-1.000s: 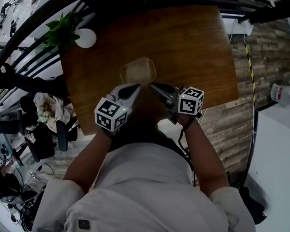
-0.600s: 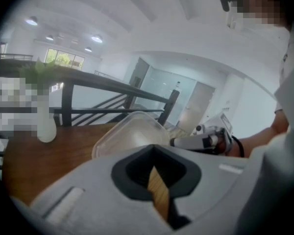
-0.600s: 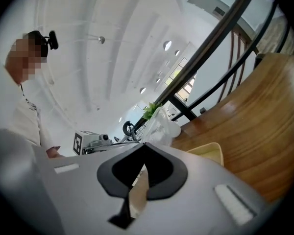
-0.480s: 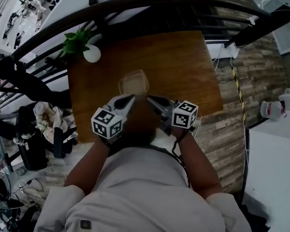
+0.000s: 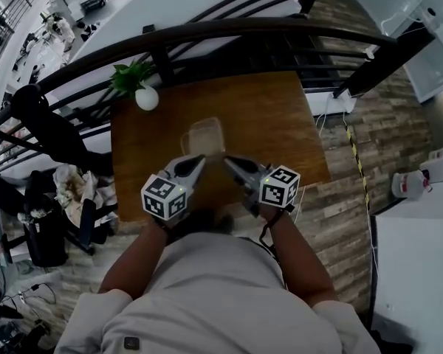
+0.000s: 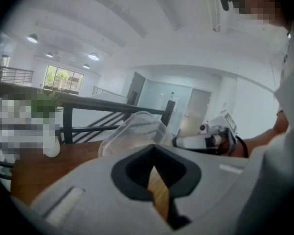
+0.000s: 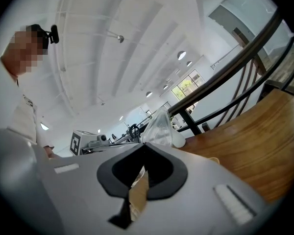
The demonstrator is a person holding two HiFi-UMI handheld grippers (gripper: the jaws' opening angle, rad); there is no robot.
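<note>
Since a second ago: the clear plastic container has come up with both grippers. In the gripper views it keeps its place at the jaw tips, while the wooden table and the white vase have sunk lower behind it. The head view now takes in more of the table and of the floor round it.

Nearest: the person's pale shirt fills the bottom of the head view, forearms reaching forward. From them the left gripper and the right gripper angle in toward each other, marker cubes nearest the person, tips at the container's near edge, one toward each near corner.

Left gripper view: jaws drawn almost together, with only a thin slit between them and wood colour showing through. The container's rim sits pinched at their tips, and the tub tilts up and away. Right gripper view: the same, jaws closed to a sliver on the container's edge, which stands up edge-on from the tips. Each gripper shows in the other's view, just across the container.

Container: transparent, rounded-square, held over the near middle of the table. As far as the gripper views show, it is off the tabletop.

Beyond: the vase with a green plant stands at the table's far left corner, well apart from the container. A dark metal railing runs just behind the far edge. To the right there is plank-patterned floor, then a white counter.
</note>
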